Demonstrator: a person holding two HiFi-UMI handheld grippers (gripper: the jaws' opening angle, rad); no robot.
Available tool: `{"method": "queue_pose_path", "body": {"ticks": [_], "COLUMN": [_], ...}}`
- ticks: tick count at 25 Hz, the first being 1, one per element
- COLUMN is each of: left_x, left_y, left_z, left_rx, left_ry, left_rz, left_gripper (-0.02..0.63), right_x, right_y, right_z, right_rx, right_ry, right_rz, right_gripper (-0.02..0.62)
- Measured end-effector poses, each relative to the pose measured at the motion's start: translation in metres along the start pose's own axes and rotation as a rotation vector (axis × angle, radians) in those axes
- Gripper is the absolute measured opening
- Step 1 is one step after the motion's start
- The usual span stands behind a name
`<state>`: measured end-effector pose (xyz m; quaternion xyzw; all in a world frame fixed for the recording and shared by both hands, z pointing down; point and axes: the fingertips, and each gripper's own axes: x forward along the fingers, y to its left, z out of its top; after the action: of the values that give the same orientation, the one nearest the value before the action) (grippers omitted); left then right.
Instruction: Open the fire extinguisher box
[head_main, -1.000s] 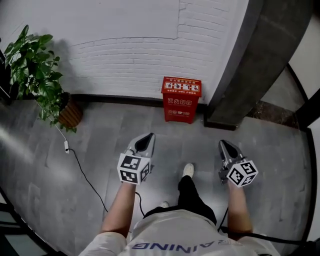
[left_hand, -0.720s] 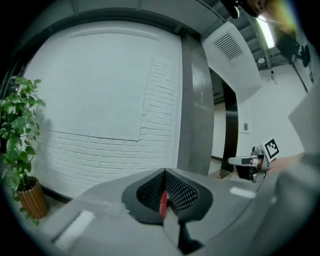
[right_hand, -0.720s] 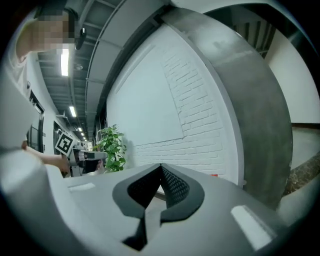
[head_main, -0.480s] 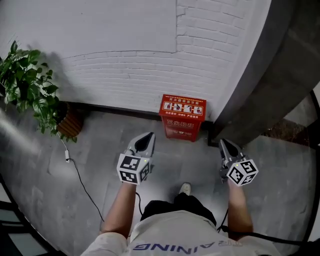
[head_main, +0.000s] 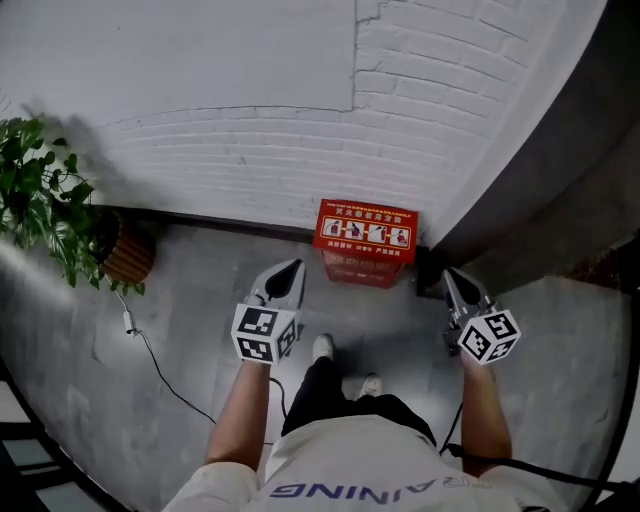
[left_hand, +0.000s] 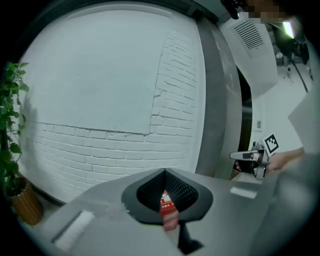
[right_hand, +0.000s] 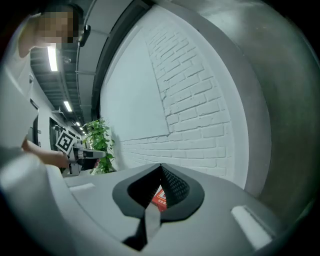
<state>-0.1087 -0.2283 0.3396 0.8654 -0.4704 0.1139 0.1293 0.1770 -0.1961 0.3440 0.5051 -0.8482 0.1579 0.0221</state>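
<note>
Left claw and right claw hang empty, tips pinched together, on the near side of the box, which sits closed against the wall. Best lower one, spread it, then catch the front edge of the lid.

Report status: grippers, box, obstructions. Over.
Both shut and empty: left hand-held gripper, right hand-held gripper. Red box closed, against wall, untouched. Nothing in between; plant off left.
</note>
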Motion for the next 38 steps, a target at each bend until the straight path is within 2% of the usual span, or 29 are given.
{"method": "queue_pose_path", "body": {"ticks": [6, 10, 17, 21, 26, 31, 36, 37, 38], "left_x": [0.07, 0.105, 0.166, 0.194, 0.221, 0.235, 0.242, 0.243, 0.245], "left_y": [0.046, 0.073, 0.085, 0.11, 0.111, 0.114, 0.139, 0.142, 0.144], "left_z": [0.0, -0.03, -0.119, -0.179, -0.249, -0.307, -0.335, -0.337, -0.339], "left_rx": [0.021, 0.027, 0.034, 0.085, 0.089, 0.073, 0.056, 0.042, 0.029], "left_ry": [0.05, 0.115, 0.178, 0.164, 0.162, 0.176, 0.176, 0.174, 0.173], "left_rz": [-0.086, -0.101, -0.097, -0.027, -0.033, -0.016, 0.044, 0.04, 0.025], "left_gripper": [0.006, 0.006, 0.006, 0.006, 0.006, 0.006, 0.006, 0.015, 0.126], "right_x": [0.051, 0.086, 0.122, 0.142, 0.147, 0.156, 0.165, 0.165, 0.165], "right_y": [-0.026, -0.039, -0.076, -0.099, -0.114, -0.115, -0.109, -0.106, -0.105], "right_z": [0.006, -0.017, -0.09, -0.158, -0.23, -0.272, -0.303, -0.308, -0.313], "right_rx": [0.027, 0.037, 0.044, 0.058, 0.093, 0.096, 0.1, 0.103, 0.105], "right_ry": [0.002, 0.035, 0.114, 0.135, 0.158, 0.166, 0.196, 0.209, 0.221], "right_rz": [-0.106, -0.135, -0.134, -0.125, -0.099, -0.074, -0.041, -0.035, -0.031], "right_gripper": [0.003, 0.003, 0.003, 0.003, 0.003, 0.003, 0.003, 0.003, 0.003]}}
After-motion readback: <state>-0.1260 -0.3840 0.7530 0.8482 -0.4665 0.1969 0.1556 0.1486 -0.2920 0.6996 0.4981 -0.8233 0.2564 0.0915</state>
